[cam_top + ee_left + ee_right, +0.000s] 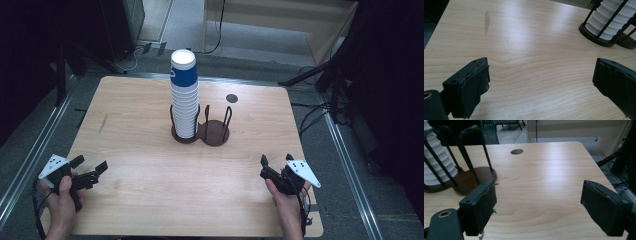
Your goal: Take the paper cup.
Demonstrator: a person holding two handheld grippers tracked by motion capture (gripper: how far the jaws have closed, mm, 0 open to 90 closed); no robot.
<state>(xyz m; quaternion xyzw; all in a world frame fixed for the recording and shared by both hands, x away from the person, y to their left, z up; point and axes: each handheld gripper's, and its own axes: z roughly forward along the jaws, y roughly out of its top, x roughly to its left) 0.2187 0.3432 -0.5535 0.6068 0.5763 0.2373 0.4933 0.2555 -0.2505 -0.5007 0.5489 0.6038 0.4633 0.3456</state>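
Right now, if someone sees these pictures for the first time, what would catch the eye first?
The tall stack of white cups, its top cup banded blue, stands in the left ring of a dark two-ring holder at the table's middle. Near the front edge, the left tool and the right tool are both open and hold nothing.

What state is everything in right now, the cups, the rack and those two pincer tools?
Stack of cups: upright, in the holder's left slot.
Holder: standing, right slot empty.
Left gripper: open, holding nothing, near the table's edge.
Right gripper: open, holding nothing.
Table: bare wood, one small round hole.
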